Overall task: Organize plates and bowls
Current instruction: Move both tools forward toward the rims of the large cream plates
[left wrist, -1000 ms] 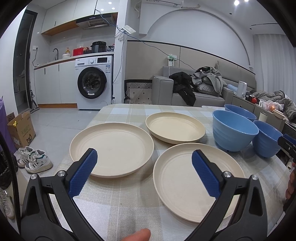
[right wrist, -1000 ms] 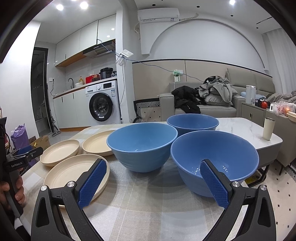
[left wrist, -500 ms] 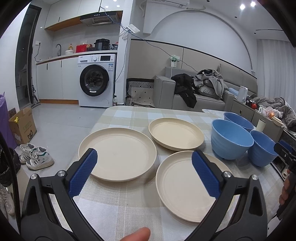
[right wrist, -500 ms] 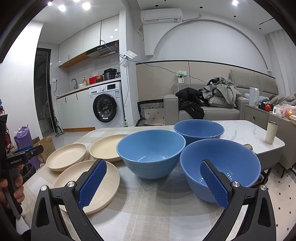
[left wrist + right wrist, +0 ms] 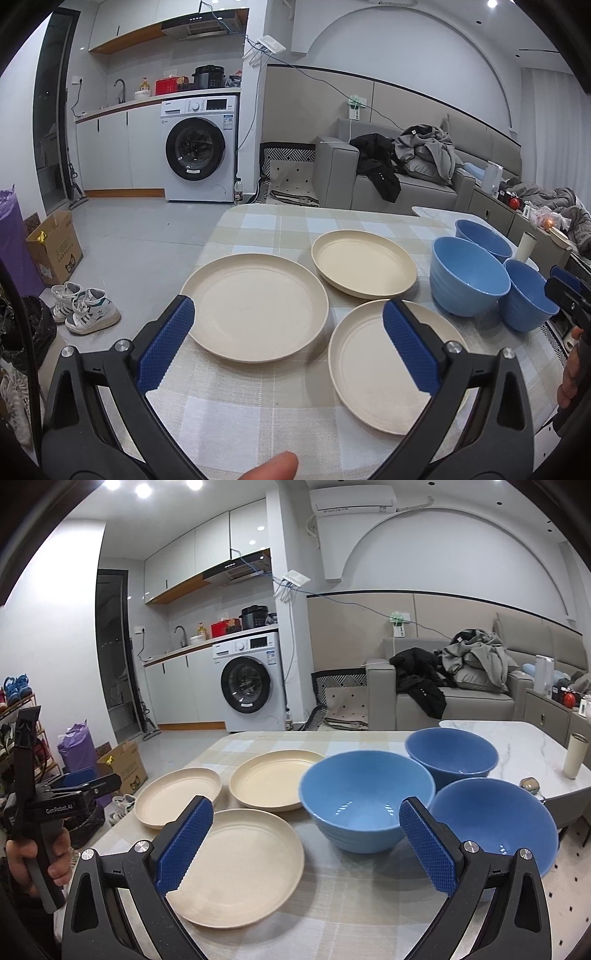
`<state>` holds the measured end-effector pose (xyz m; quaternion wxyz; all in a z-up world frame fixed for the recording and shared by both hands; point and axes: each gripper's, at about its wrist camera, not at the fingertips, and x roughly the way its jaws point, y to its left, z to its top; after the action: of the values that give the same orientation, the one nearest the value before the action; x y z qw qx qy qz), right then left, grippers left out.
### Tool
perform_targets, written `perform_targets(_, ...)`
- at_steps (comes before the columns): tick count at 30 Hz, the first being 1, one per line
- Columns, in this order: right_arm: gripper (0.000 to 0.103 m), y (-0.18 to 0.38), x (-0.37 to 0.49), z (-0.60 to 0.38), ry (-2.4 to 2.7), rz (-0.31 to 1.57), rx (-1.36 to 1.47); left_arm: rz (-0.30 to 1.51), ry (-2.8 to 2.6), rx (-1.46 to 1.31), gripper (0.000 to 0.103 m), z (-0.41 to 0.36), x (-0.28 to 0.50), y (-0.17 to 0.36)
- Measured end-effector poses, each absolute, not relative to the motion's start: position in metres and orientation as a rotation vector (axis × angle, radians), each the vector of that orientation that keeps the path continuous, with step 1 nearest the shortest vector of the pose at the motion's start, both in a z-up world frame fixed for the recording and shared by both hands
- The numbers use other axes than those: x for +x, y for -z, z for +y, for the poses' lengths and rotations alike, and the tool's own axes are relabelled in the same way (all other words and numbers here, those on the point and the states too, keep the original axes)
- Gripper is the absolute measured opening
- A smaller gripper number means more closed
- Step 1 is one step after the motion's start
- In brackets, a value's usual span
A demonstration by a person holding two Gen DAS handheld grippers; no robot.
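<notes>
Three cream plates lie flat on the checked tablecloth: a left plate [image 5: 255, 312], a far plate [image 5: 364, 264] and a near plate [image 5: 380, 365]. Three blue bowls stand to their right: a middle bowl [image 5: 467, 280], a far bowl [image 5: 482, 240] and a near bowl [image 5: 528, 299]. My left gripper [image 5: 288, 350] hovers open above the near edges of the left and near plates, holding nothing. My right gripper [image 5: 304, 847] is open and empty, above the near plate [image 5: 236, 864] and the middle bowl [image 5: 364, 805]; the near bowl [image 5: 495, 823] sits at its right finger.
The table [image 5: 258, 229] has a drop to the floor on its left, where shoes [image 5: 85, 306] and a cardboard box [image 5: 55, 245] lie. A white cup [image 5: 574, 755] stands on the marble top at far right. A sofa [image 5: 443, 698] and washing machine [image 5: 251, 683] stand behind.
Both grippers have pulled back and risen from the table, so plates and bowls look smaller and farther. Both stayed open. No dish has moved.
</notes>
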<state>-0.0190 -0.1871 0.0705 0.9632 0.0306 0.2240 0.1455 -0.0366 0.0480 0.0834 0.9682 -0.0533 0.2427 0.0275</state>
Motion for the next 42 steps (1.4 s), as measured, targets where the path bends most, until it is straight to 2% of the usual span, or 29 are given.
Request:
perform_targets(17, 0.103, -0.082, 0.021, -0.131, -0.349, 0.522, 0.049, 0.532, -0.116, -0.136, 0.102, 0.094, -0.013, -0.097)
perform_targets(42, 0.103, -0.074, 0.095, -0.051, -0.411, 0.62, -0.02, 0.652, -0.162, -0.17, 0.102, 0.137, 0.065, -0.062)
